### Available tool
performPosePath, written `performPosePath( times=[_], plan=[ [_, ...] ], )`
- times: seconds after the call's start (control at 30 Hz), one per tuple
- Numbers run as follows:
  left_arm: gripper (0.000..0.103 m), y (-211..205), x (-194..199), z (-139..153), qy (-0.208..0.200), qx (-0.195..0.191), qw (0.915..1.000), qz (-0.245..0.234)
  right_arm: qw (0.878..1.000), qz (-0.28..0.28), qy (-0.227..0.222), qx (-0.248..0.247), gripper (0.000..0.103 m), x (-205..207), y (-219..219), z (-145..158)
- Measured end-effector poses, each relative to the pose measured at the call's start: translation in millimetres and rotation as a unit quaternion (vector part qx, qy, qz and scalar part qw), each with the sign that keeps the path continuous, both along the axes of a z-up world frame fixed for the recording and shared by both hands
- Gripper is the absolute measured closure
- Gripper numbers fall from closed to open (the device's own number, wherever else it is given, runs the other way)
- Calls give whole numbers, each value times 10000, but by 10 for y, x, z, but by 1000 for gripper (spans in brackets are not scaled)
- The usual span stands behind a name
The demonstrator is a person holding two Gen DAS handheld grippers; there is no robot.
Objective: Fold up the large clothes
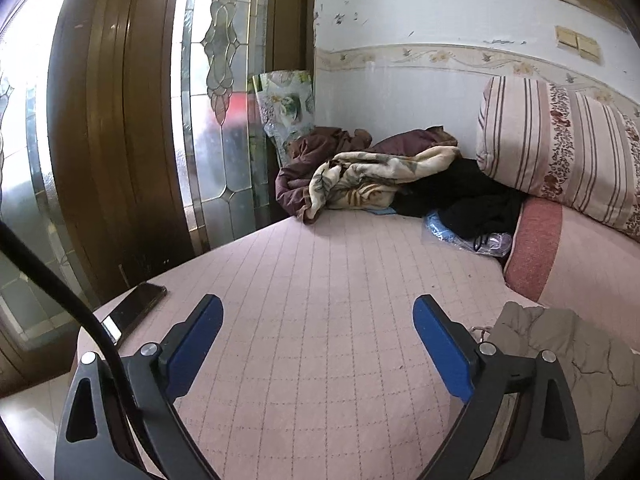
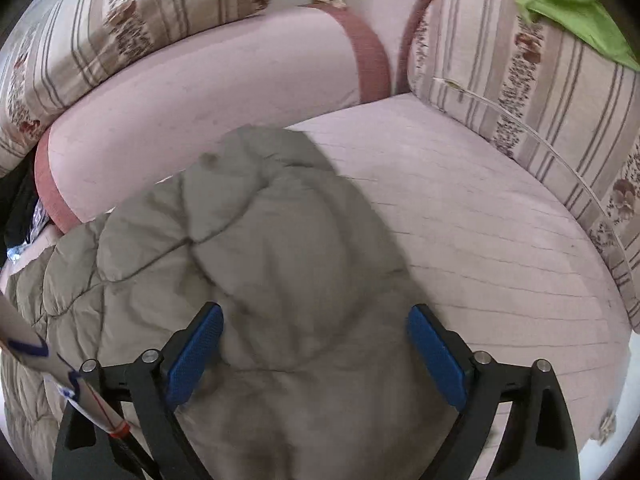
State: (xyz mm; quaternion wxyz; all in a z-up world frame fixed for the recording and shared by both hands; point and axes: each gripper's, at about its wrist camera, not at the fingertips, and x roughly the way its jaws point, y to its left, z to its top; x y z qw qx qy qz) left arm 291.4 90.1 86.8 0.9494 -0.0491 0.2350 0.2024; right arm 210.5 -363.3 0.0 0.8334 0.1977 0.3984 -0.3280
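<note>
We see a grey-olive quilted jacket [image 2: 260, 240] on a pale pink checked bedcover [image 1: 320, 320], cream pillows [image 1: 560, 152] with maroon stripes and floral bands, and blue gripper pads [image 2: 196, 356].

Daylight floods in through the frosted glass door [image 1: 212, 92], blowing out its panes to white glare at the left of the left wrist view, while the wall and pink quilted cover [image 1: 320, 320] sit evenly lit and fairly sharp. The right wrist view is softer, with motion blur smearing the grey padded garment [image 2: 260, 248]. Both views bow strongly and darken at the corners.
</note>
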Motion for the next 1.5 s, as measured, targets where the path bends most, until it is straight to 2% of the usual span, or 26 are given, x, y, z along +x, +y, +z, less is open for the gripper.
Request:
performPosePath(
  times=[0.1,0.27,0.47,0.67,0.8,0.9,1.03,1.2,1.3,1.37,1.5],
  plan=[
    [7,62,0,-16,86,-230,9997,-46,9998,187,-5,-92,7,-177,113,51],
    [7,-60,-36,4,99,71,9996,-248,9972,697,-93,-237,7,-591,503,83],
    [7,-383,-397,113,72,254,9924,-1198,9919,1167,-134,-480,7,-1154,906,131],
    [7,-632,-1049,50,486,-266,9772,-2047,9893,1316,-253,-582,7,-1580,1058,123],
    [8,-811,-1454,-77,983,-688,9618,-2461,9886,1367,-385,-509,7,-1755,1173,129],
    [8,-970,-1672,-169,1360,-747,9498,-2718,9880,1376,-566,-418,7,-1886,1240,162],
    [8,-1195,-1967,-243,1495,-494,9462,-2825,9877,1311,-756,-403,7,-2093,1292,141],
    [8,-1397,-2163,-283,1680,-370,9395,-2963,9890,1213,-575,-623,7,-2215,1325,27],
    [8,-1524,-2272,-261,1619,103,9460,-2806,9874,1244,-590,-783,7,-2284,1378,24],
    [8,-1612,-2329,-259,1580,450,9474,-2747,9860,1291,-635,-841,7,-2318,1413,41],
    [8,-1621,-2342,-251,1603,452,9476,-2728,9849,1345,-623,-900,7,-2327,1457,74]
  ],
)
